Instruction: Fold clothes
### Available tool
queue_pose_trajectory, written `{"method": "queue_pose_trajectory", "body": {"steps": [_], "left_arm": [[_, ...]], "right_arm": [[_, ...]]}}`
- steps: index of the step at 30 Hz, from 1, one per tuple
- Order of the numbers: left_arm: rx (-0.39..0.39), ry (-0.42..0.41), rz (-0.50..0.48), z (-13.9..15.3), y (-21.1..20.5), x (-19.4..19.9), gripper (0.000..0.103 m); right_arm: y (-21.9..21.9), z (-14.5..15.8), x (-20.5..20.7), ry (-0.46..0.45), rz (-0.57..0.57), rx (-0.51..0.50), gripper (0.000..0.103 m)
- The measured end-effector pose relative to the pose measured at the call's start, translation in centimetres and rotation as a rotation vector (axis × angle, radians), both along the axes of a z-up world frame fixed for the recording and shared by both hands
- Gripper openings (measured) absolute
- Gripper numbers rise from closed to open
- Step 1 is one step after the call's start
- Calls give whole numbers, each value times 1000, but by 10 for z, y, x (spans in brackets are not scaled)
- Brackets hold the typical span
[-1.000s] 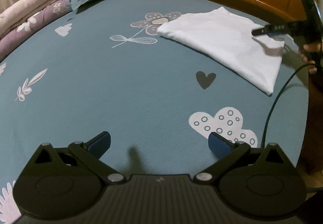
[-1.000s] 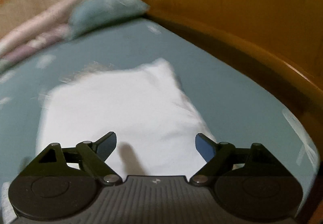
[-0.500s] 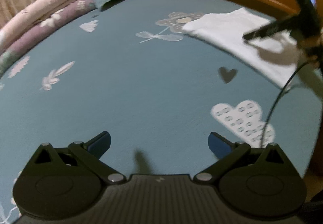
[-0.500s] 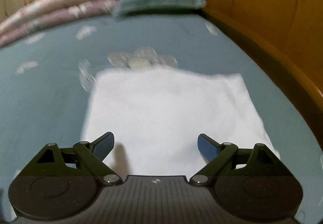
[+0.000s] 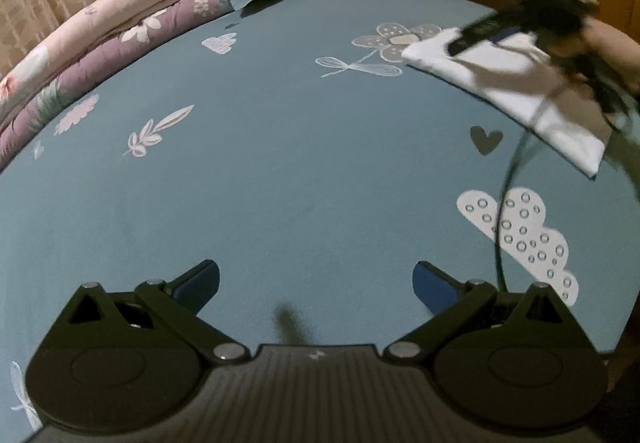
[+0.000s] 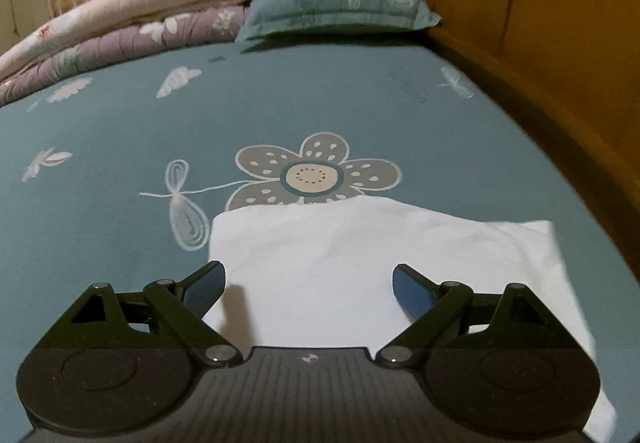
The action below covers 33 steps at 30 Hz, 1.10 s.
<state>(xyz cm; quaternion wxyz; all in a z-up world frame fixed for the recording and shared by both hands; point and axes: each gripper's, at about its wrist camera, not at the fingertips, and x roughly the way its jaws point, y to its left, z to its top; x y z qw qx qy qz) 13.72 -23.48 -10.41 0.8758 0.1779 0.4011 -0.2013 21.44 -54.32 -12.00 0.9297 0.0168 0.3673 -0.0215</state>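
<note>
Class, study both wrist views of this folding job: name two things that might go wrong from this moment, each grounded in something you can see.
1. A black cable hangs loose beside the white folded garment; it might snag a corner and disturb the fold.
2. The right gripper hovers open just above the garment, so a careless pass could drag and rumple the top layer.
3. The left gripper is open over bare sheet, too far off to steady the cloth.

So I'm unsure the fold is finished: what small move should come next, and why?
Probably lift the right tongs clear and stop. The white garment already lies as a flat folded rectangle on the bedsheet, both tongs are open and hold nothing, and the left tongs hang over bare sheet.
</note>
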Motion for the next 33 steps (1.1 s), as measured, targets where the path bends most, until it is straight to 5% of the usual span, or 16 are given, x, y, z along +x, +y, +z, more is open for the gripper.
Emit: {"method": "queue_pose_trajectory", "body": {"steps": [9,16,28,33], "left_arm": [[-76,-9,-8,-2,8,8,102],[-128,-2,-29,-8,23,12,102],[-152,-77,-230,0,48,4,102],[-135,-123,-290,12,71,-11,102]], "right_arm": [[16,-5,-64,46,-9,17,95],[35,2,-99,15,-82,124,95],[66,-14,-132,84,-278,165,99],[74,-4,-142,28,-372,199,100]]}}
